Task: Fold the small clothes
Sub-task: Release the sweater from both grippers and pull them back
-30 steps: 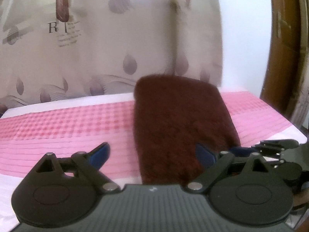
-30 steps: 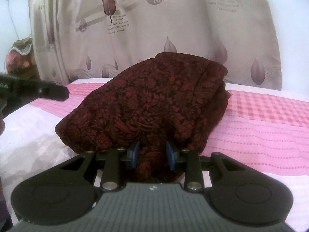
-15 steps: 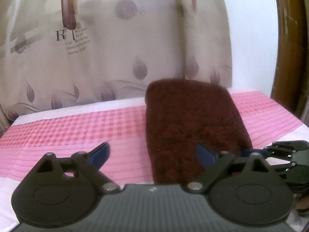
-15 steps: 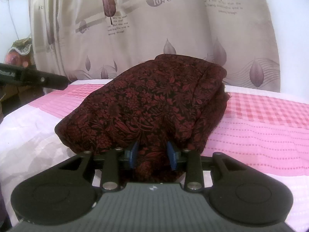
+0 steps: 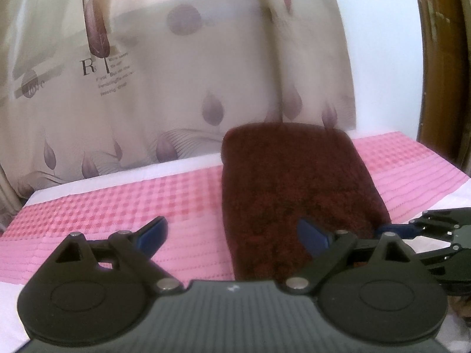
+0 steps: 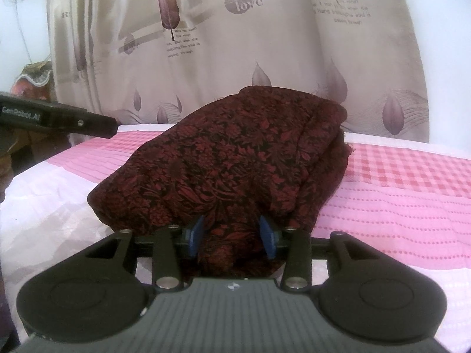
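Covering bed, pink checked sheet (image 6: 412,176); leaf-print curtain (image 6: 235,58) behind.

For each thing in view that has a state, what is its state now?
Cloth: folded, lying on the pink bedcover.
Left gripper: open, holding nothing.
Right gripper: jaws just opening, a cloth fold between them.
Curtain: drawn closed.
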Demonstrator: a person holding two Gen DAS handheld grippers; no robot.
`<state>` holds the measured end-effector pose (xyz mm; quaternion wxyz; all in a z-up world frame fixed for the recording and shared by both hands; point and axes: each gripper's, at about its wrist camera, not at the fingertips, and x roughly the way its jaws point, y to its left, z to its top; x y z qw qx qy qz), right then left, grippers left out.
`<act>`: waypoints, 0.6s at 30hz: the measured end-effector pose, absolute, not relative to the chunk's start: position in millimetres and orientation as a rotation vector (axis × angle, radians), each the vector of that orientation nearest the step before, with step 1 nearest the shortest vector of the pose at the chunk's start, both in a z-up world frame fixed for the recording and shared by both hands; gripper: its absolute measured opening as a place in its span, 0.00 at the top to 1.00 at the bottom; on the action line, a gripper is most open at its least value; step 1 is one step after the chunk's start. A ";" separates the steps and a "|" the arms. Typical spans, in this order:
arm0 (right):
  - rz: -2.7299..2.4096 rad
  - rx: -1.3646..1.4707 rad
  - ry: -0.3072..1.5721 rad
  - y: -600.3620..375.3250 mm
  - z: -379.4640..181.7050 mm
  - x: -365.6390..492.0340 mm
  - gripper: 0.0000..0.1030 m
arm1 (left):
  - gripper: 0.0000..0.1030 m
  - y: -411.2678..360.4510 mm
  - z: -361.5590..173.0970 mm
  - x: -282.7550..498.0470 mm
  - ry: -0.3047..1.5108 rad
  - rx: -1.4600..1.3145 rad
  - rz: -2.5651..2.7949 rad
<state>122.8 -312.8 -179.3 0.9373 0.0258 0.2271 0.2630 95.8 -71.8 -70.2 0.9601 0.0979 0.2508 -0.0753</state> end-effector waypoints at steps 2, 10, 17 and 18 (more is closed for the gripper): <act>0.537 0.052 0.463 -312.7 -179.3 122.3 0.56 | 0.07 -72.4 -70.7 96.3 0.510 0.204 -0.153; 0.538 0.054 0.458 -311.5 -179.1 120.6 0.53 | 0.07 -75.4 -73.0 99.6 0.520 0.215 -0.151; 0.539 0.052 0.454 -310.4 -178.8 119.7 0.50 | 0.07 -76.5 -75.1 102.3 0.524 0.222 -0.152; 0.540 0.052 0.454 -310.0 -178.7 119.3 0.49 | 0.07 -76.8 -75.3 102.8 0.527 0.221 -0.152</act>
